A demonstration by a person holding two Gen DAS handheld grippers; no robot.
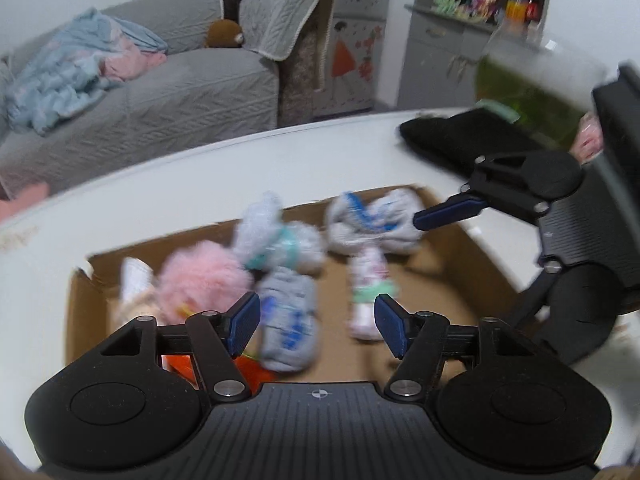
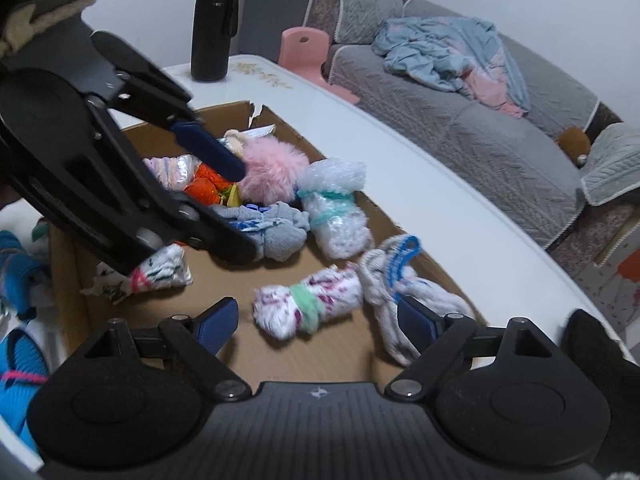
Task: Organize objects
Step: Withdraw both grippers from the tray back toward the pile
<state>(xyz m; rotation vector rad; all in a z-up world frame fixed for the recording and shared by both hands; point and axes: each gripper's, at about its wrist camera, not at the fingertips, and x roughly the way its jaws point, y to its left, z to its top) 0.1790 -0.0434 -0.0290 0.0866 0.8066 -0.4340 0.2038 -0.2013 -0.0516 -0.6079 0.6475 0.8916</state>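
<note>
My left tongs (image 1: 316,326) hung spread over the box (image 1: 452,300), a grey sock roll (image 1: 290,320) below them. My right tongs (image 2: 316,322) gaped too, pinching nothing, a white roll (image 2: 308,306) lying between them.

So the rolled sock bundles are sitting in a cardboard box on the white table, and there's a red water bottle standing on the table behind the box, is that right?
Not quite: the water bottle is black, not red, as the right wrist view shows. The rest holds: the rolled sock bundles sit in the cardboard box on the white table, with the bottle standing behind the box.
</note>
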